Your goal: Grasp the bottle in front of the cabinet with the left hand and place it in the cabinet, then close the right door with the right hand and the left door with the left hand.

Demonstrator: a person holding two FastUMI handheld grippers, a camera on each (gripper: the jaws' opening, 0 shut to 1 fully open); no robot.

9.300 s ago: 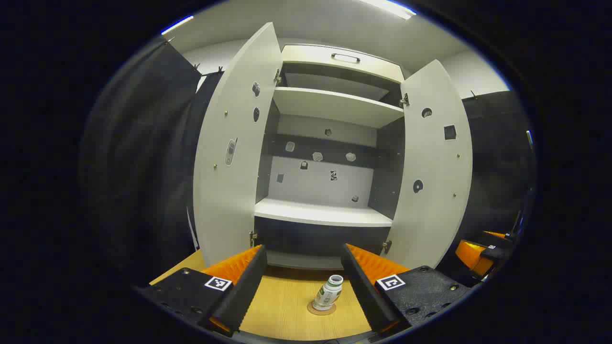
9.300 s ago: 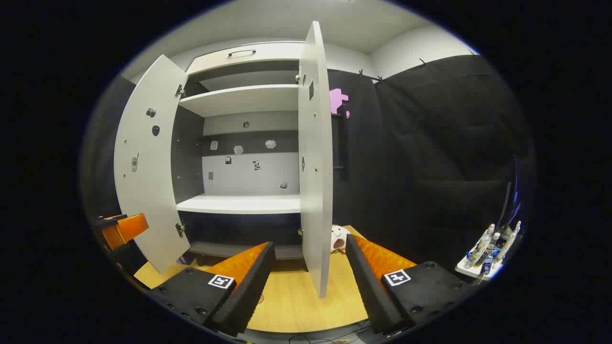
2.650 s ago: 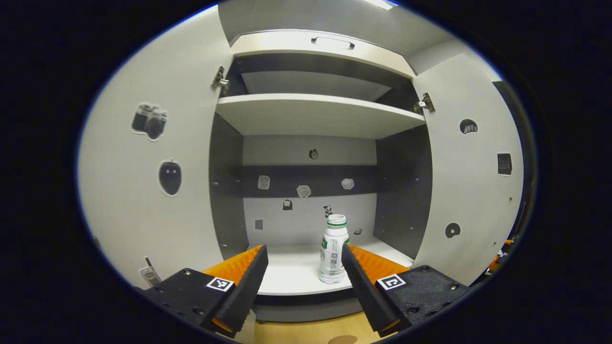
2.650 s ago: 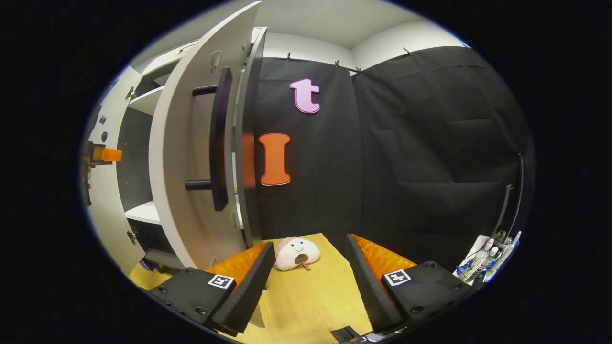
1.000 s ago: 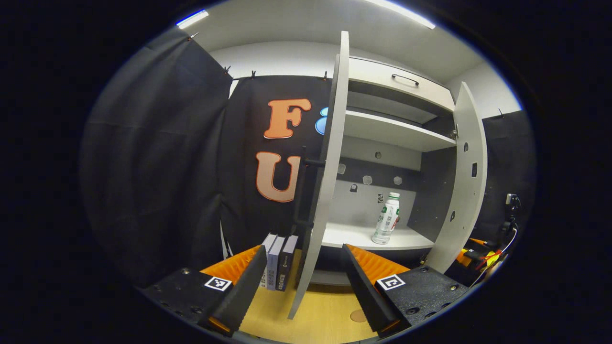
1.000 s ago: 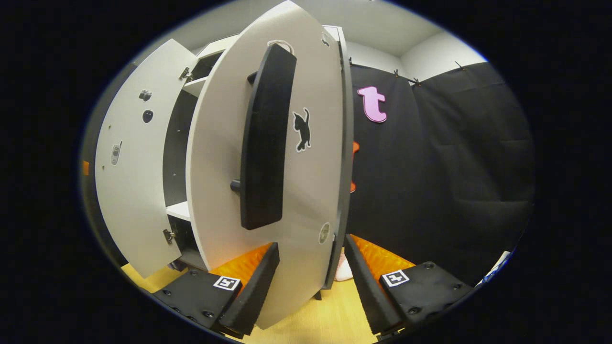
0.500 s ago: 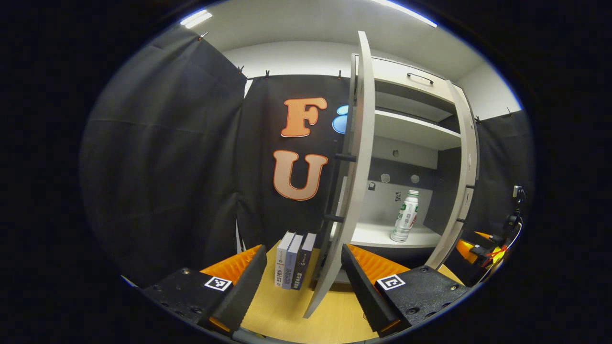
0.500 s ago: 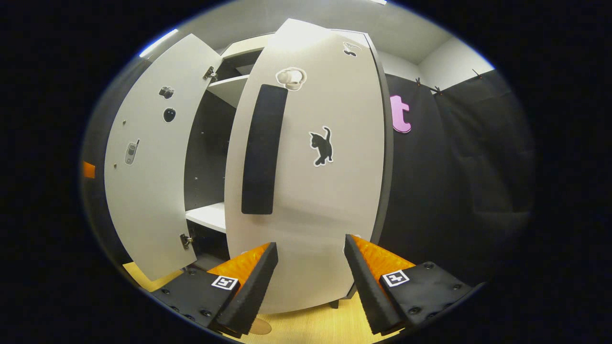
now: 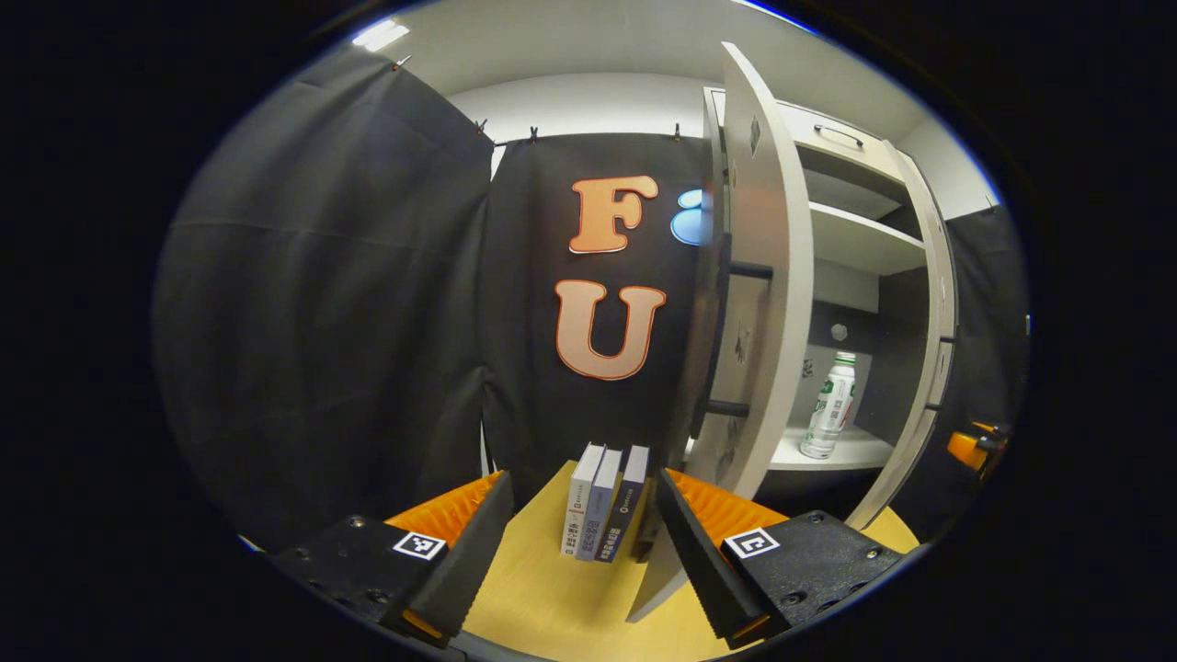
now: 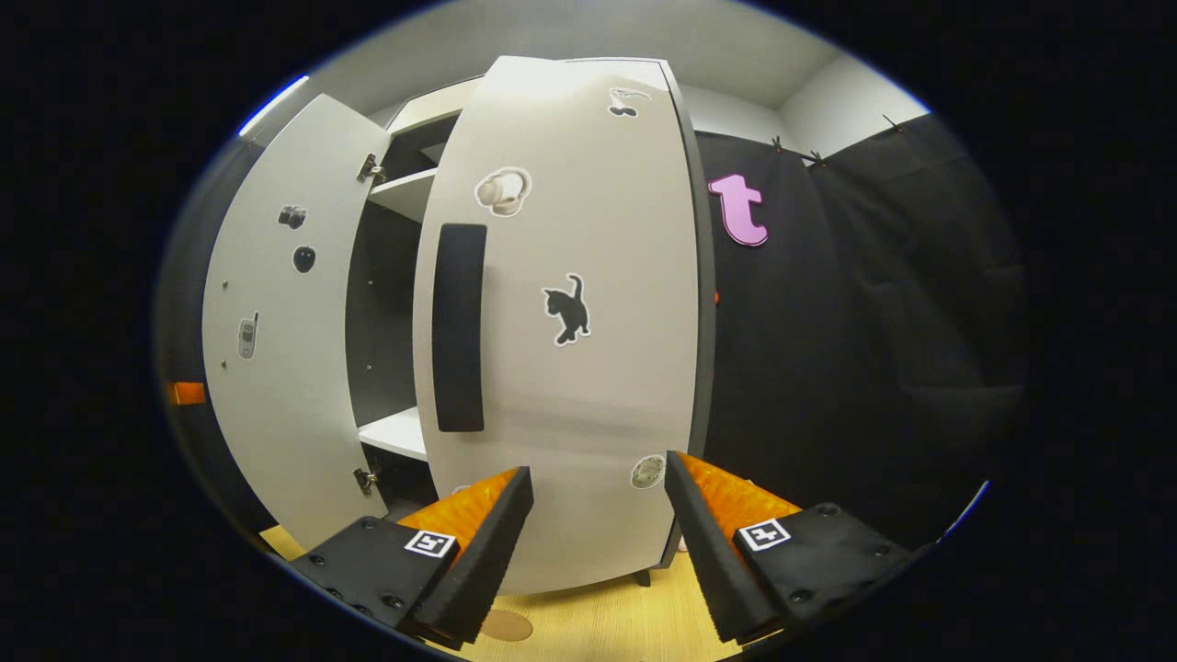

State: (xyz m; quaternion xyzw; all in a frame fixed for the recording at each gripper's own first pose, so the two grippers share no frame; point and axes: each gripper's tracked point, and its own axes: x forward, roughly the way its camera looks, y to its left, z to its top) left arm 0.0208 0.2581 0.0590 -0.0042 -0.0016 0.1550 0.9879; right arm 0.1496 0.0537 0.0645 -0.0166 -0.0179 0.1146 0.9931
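**Right door nearly shut, left door next**

Left gripper [image 9: 584, 552] is spread, empty; left door [image 9: 759, 276] ahead-right, bottle [image 9: 830, 406] on the shelf beyond. Right gripper [image 10: 593, 552], spread, faces the right door [image 10: 588, 386], apparently nearly closed. Next: swing left door shut.

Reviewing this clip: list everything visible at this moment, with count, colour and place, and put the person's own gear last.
Cabinet: one, white with dark interior, on the table.
Right door: one, white with black handle, nearly shut.
Left door: one, white, wide open.
Bottle: one, white with green label, upright on the cabinet's lower shelf.
Books: three, white, grey and dark, standing left of the cabinet.
Table: one, light wood.
Stickers: several on both doors, including a black cat.
Left gripper: one, open, facing the books.
Right gripper: one, open, facing the right door.
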